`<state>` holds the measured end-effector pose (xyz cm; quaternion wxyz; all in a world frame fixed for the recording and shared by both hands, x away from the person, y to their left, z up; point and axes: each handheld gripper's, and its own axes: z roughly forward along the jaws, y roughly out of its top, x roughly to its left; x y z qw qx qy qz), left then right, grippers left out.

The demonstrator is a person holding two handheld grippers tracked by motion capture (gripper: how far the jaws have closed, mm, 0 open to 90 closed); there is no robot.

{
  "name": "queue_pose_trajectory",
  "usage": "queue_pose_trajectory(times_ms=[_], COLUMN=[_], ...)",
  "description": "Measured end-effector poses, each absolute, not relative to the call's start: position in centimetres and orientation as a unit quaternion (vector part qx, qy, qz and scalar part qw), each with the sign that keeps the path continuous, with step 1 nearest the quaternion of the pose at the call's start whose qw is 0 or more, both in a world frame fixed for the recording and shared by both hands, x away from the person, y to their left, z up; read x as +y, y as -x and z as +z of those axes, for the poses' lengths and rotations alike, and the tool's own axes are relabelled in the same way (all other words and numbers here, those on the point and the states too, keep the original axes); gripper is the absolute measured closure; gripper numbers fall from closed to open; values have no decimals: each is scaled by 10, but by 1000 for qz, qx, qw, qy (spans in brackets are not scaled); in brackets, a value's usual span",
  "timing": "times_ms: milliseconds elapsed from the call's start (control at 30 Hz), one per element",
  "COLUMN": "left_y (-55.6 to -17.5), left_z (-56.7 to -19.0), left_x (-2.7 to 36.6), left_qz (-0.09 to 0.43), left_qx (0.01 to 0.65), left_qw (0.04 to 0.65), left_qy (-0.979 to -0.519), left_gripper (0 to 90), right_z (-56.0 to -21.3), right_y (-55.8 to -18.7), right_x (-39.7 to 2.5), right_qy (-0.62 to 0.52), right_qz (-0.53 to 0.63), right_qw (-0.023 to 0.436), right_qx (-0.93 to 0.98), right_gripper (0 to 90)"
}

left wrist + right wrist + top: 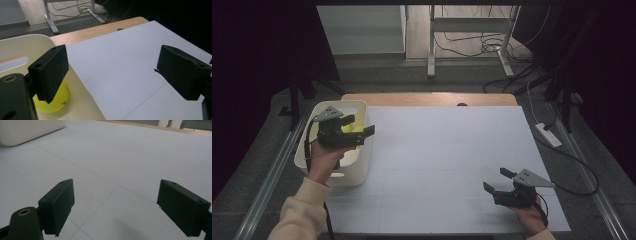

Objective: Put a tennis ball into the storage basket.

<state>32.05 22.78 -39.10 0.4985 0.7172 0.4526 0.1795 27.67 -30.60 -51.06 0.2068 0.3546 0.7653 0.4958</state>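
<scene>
A white sheet-covered wooden desk point(447, 150) stands on a grey carpeted floor point(412, 80). At 12 o'clock a grey metal table frame point(472, 30) rises over tangled black cables point(492, 47). A white power strip point(548, 135) lies at 3 o'clock. Dark curtains point(257, 60) close both sides.

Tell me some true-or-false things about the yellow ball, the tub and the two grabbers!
1. The yellow ball lies inside the white tub. True.
2. The left gripper is squeezing the ball. False: its jaws stand wide open, holding nothing.
3. The right gripper is open above the white table. True.
4. The tub sits at the person's right. False: it sits at the left edge, under the left gripper.
5. Both grippers are over the tub. False: the right one is far across the table.
</scene>
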Motion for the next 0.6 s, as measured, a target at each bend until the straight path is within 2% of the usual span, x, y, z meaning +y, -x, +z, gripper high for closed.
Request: queue_pose_trajectory(times_ms=[600], left_y=[-285], left_z=[-395], left_x=[213], left_qz=[161], left_qx=[403], left_qw=[540], left_qy=[-721], left_gripper=[118], right_z=[-509], right_y=[-274], right_x=[-305], right_qy=[-352], right_qz=[490], right_qw=[212], right_qx=[769], right_gripper=[145])
